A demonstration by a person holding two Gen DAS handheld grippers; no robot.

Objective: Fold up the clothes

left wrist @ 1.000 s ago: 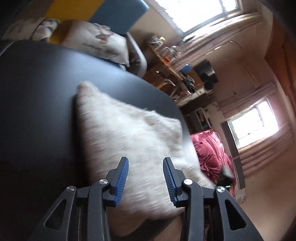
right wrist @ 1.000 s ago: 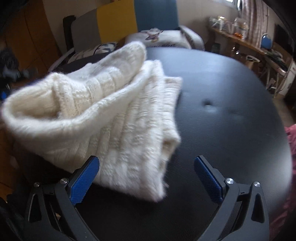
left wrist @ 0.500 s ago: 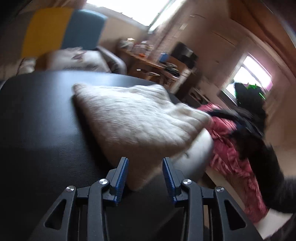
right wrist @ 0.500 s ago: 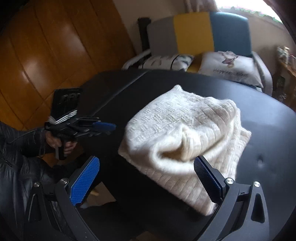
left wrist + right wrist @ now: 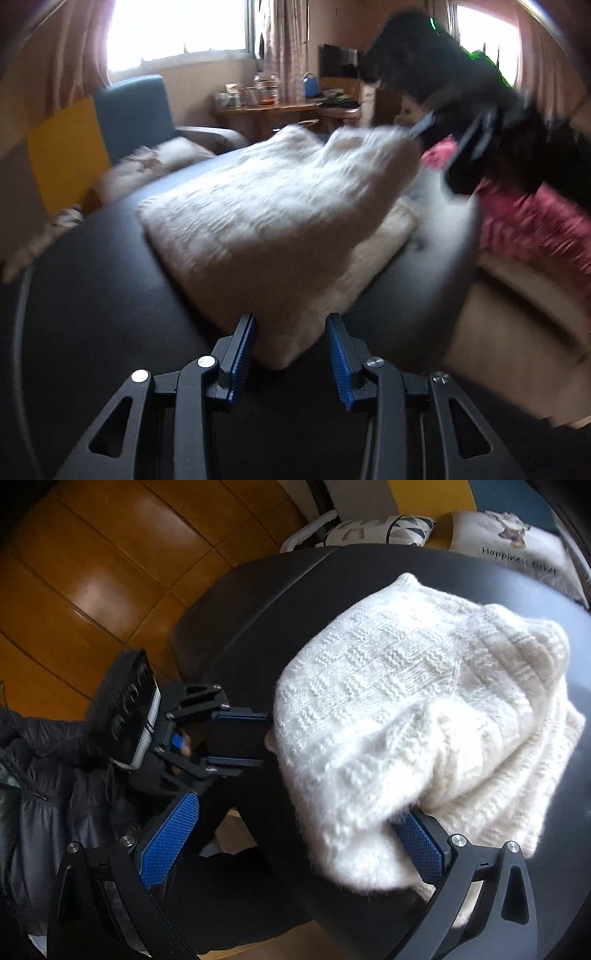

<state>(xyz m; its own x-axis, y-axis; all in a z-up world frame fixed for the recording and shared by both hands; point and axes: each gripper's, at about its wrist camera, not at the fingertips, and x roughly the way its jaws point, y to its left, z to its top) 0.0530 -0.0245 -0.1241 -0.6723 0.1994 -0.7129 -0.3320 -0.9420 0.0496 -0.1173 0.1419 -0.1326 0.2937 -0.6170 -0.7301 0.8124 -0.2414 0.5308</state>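
Note:
A cream knitted sweater [image 5: 277, 221] lies folded on a round black table [image 5: 92, 295]. Its near corner sits between the blue pads of my left gripper [image 5: 291, 321]. Those jaws are opening and a gap shows on both sides of the cloth. In the right wrist view the left gripper [image 5: 264, 738] points at the sweater's [image 5: 406, 683] left edge. My right gripper [image 5: 295, 812] is wide open, with a thick roll of the sweater resting over its right finger [image 5: 417, 842]. The right gripper [image 5: 454, 147] shows blurred at the far side of the sweater in the left wrist view.
An armchair [image 5: 129, 114] with yellow and blue panels and printed cushions [image 5: 517, 546] stands behind the table [image 5: 258, 609]. A pink cloth [image 5: 535, 221] lies to the right, a cluttered desk [image 5: 266, 107] by the window. A person's dark jacket [image 5: 44, 794] and wooden floor [image 5: 92, 572] are at the left.
Both hands swung around the table. The left gripper came to the sweater's corner, which now lies between its pads. The right gripper moved to the rolled edge, which now drapes over its right finger.

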